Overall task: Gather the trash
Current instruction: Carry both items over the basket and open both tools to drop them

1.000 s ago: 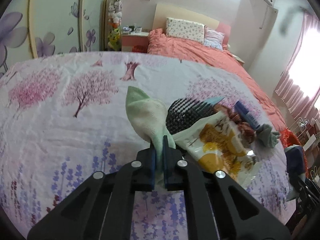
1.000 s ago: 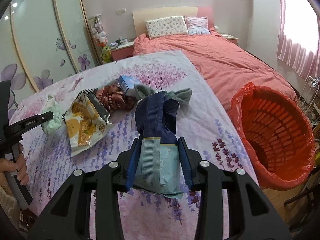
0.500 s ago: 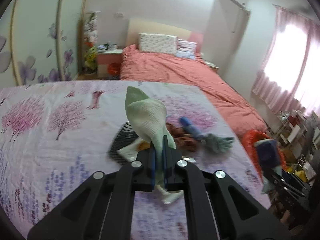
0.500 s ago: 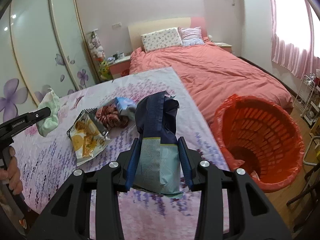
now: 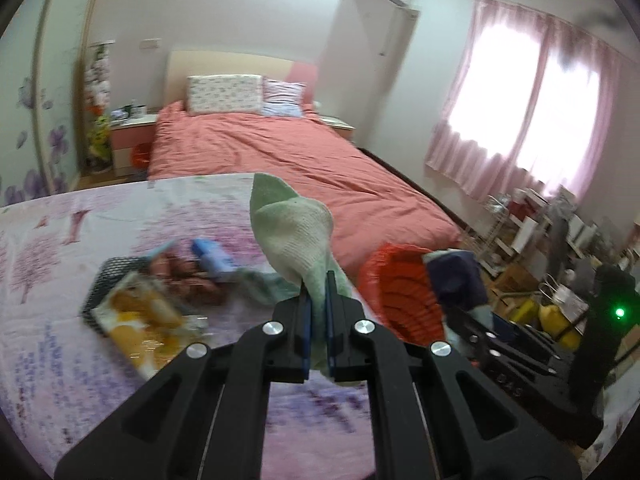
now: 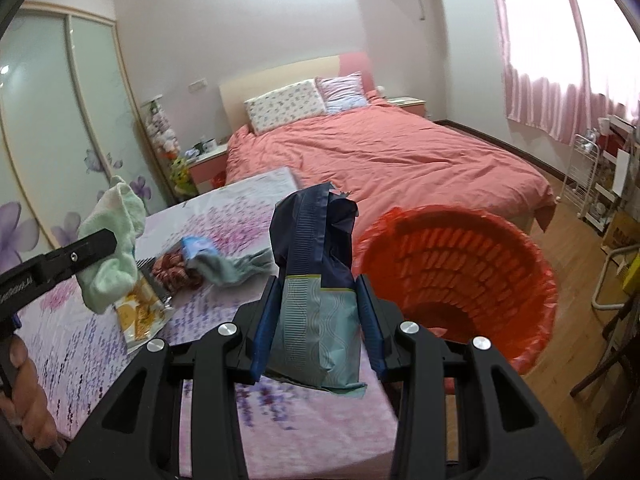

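My left gripper [image 5: 316,304] is shut on a pale green sock [image 5: 294,232] and holds it in the air above the flowered bedspread [image 5: 60,240]; the sock also shows in the right wrist view [image 6: 114,240]. My right gripper [image 6: 318,312] is shut on a dark blue and teal snack bag [image 6: 316,260], just left of the red-lined basket [image 6: 460,272]. The basket also shows in the left wrist view [image 5: 400,292]. An orange snack packet [image 5: 144,316], a reddish wrapper [image 6: 174,274], a blue packet [image 5: 212,256] and a grey sock [image 6: 232,268] lie on the bedspread.
A bed with a coral duvet [image 6: 380,156] and pillows [image 6: 286,104] lies beyond. A wardrobe with flowered sliding doors [image 6: 52,120] stands left. A pink bedside cabinet [image 5: 128,140] and a wire rack [image 6: 588,176] stand by the walls. A black mesh item [image 5: 106,284] lies under the orange packet.
Both grippers have risen and swung right toward the basket, each keeping its hold. The basket now looms larger in the right wrist view and has come into the left wrist view.
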Action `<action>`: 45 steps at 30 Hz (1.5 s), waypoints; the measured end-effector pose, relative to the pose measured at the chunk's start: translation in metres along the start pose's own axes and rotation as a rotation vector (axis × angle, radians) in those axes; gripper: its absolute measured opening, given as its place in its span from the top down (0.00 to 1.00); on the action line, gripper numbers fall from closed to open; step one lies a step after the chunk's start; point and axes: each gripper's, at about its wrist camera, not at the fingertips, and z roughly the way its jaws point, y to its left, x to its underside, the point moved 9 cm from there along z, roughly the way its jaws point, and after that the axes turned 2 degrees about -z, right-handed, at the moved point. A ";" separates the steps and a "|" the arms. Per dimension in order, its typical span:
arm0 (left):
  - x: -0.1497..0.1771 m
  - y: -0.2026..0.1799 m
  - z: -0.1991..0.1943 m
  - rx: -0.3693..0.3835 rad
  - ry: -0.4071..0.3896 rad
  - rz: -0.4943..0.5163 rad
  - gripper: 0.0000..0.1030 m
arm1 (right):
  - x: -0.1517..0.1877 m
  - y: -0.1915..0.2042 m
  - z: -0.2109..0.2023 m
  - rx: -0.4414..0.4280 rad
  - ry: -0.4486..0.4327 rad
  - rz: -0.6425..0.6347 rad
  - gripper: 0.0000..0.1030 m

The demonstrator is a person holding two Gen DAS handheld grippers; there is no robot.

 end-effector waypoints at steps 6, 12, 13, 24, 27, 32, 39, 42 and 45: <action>0.007 -0.050 0.026 0.082 0.030 0.038 0.93 | -0.007 -0.041 -0.004 0.046 -0.029 0.056 0.62; 0.021 -0.097 0.063 0.154 0.078 0.076 0.93 | -0.011 -0.084 0.002 0.088 -0.042 0.119 0.62; 0.023 -0.102 0.069 0.161 0.083 0.081 0.93 | -0.011 -0.089 0.004 0.091 -0.042 0.128 0.62; 0.039 -0.151 0.132 0.229 0.154 0.137 0.93 | -0.015 -0.140 0.031 0.118 -0.048 0.224 0.62; 0.043 -0.154 0.150 0.217 0.173 0.148 0.91 | -0.017 -0.150 0.037 0.121 -0.048 0.235 0.61; 0.050 -0.143 0.172 0.175 0.204 0.142 0.68 | -0.015 -0.163 0.046 0.123 -0.036 0.253 0.43; 0.052 -0.104 0.171 0.092 0.209 0.120 0.57 | -0.003 -0.157 0.047 0.141 -0.004 0.239 0.42; 0.053 -0.085 0.161 0.053 0.201 0.118 0.53 | -0.002 -0.152 0.048 0.141 0.009 0.227 0.42; 0.053 -0.067 0.149 0.018 0.191 0.116 0.49 | -0.003 -0.142 0.047 0.135 0.017 0.211 0.42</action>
